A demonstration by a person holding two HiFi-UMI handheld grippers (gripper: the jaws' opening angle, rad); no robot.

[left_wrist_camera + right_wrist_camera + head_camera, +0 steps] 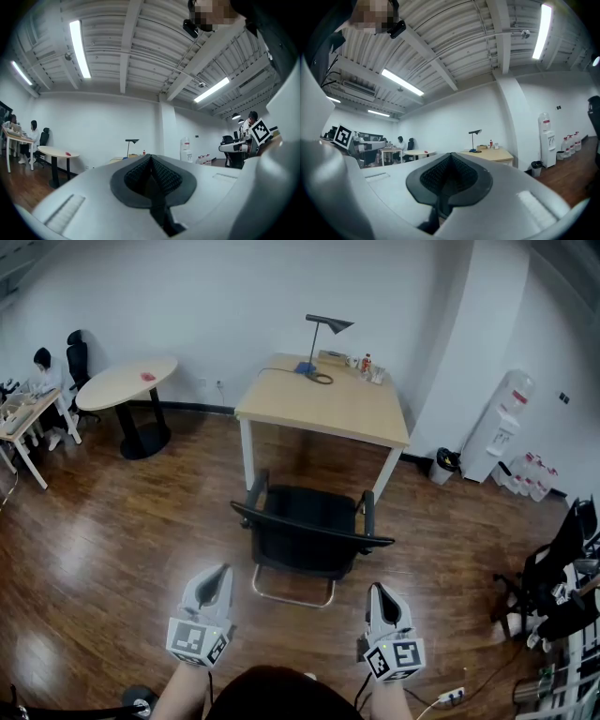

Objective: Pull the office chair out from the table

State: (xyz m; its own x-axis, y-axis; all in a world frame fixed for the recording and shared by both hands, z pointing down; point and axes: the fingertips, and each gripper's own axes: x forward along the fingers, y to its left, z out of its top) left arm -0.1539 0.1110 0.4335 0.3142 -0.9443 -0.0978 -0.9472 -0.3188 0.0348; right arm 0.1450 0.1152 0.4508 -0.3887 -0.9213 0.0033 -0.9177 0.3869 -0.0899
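Observation:
A black office chair [307, 535] with armrests and a sled base stands on the wood floor just in front of the light wooden table [323, 407], its backrest toward me. My left gripper [221, 575] hovers short of the chair's left rear, shut and empty. To the chair's right rear, also apart from it, is my right gripper [379, 592], shut with nothing between its jaws. In the left gripper view the closed pads [151, 173] meet at a seam, and the right gripper view shows the same [449, 174]. Neither gripper view shows the chair.
A black desk lamp [322, 343] and small bottles stand on the table's far side. A round table [127, 382] and a seated person [44, 381] are at the left. A water dispenser [500, 423], a bin [445, 465] and dark equipment [553, 577] line the right side.

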